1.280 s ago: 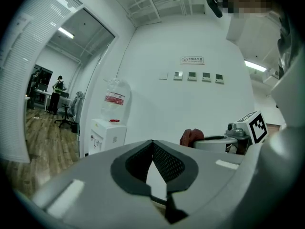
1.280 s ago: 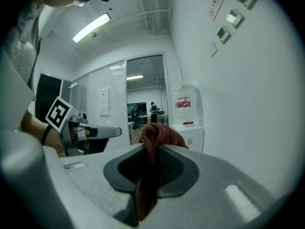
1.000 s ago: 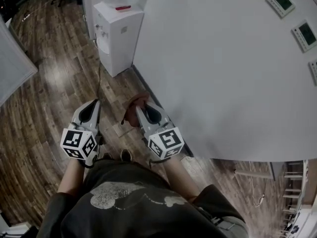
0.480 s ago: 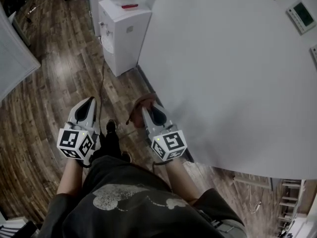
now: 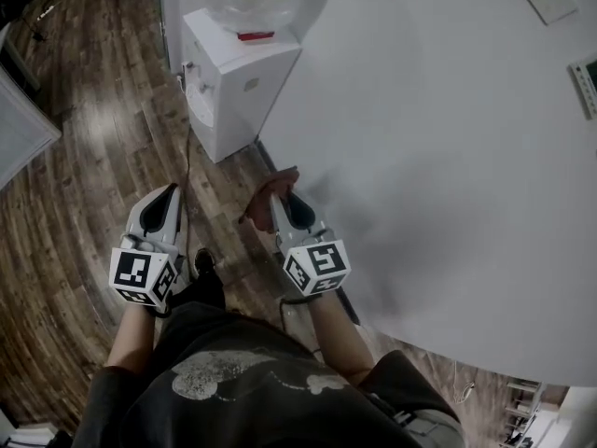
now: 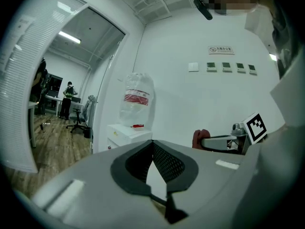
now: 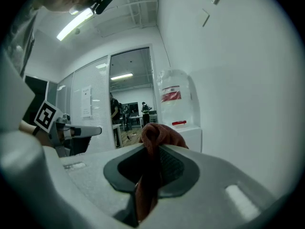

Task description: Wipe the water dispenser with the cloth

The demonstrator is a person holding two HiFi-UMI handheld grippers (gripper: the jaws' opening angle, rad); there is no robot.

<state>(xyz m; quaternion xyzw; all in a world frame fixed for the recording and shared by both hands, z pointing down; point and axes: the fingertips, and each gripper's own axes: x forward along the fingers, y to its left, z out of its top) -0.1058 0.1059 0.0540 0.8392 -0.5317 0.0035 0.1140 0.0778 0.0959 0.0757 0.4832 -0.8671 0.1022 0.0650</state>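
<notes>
Wood floor point(image 5: 84, 157), water dispenser point(image 5: 235, 82) nearer, cloth point(image 5: 264, 197) clamped

A bunched rust-red cloth point(image 5: 266, 192) is pinched in the right tongs point(image 5: 277, 199), well apart from the upright white water dispenser point(image 5: 235, 87).

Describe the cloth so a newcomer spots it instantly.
Follow the big white wall down past the white water dispenser toward the person. There the right gripper is shut on the cloth: a crumpled reddish-brown wad, the only reddish thing near the grey grippers; the left gripper holds nothing.
</notes>
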